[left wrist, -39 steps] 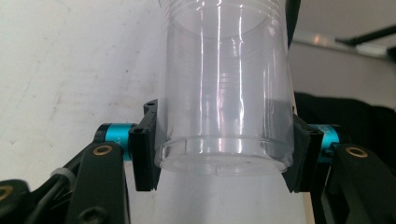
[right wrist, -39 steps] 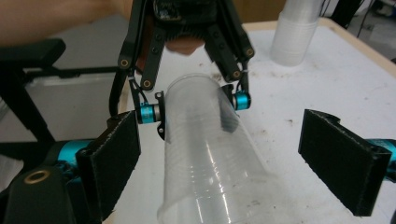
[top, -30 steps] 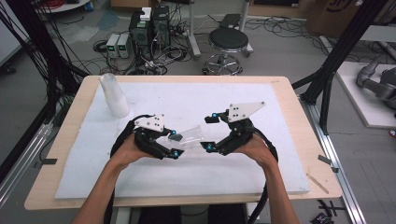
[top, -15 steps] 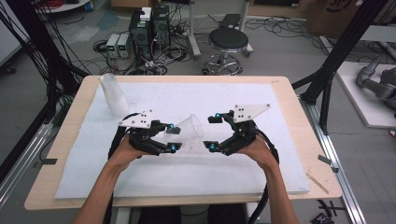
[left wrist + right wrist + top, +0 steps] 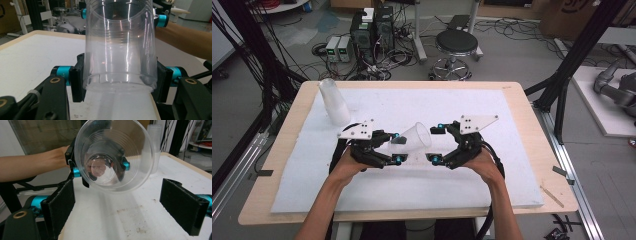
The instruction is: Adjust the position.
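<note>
- Above the middle of the white mat (image 5: pixel 422 190), a clear plastic cup (image 5: pixel 414 138) is held off the surface, lying on its side between the two grippers.
- Its base points toward the person's left and its open mouth toward the right gripper (image 5: pixel 435 144); in the right gripper view the cup (image 5: pixel 113 155) faces the camera mouth-first, so the round bottom shows through it.
- The left gripper (image 5: pixel 398 148) has the cup by its base end: in the left gripper view both black pads (image 5: pixel 77 83) press against opposite sides of the cup (image 5: pixel 120 50) near its bottom, jaws closed onto it.
- The right gripper (image 5: pixel 126 202) stands wide apart, its two pads (image 5: pixel 60 203) spread well clear of the cup's rim and holding nothing.
- Each gripper is held in one of the person's hands, the left hand (image 5: pixel 344 167) and right hand (image 5: pixel 484 165), forearms coming in from the near edge.
- Toward the far left corner of the mat, a stack of clear cups (image 5: pixel 333 101) stands upside down, well apart from both grippers.
- The mat covers most of a wooden table (image 5: pixel 532 110).
- Beyond the table, a black stool (image 5: pixel 458 42) stands on the floor among cables and electronics boxes (image 5: pixel 371 30).
</note>
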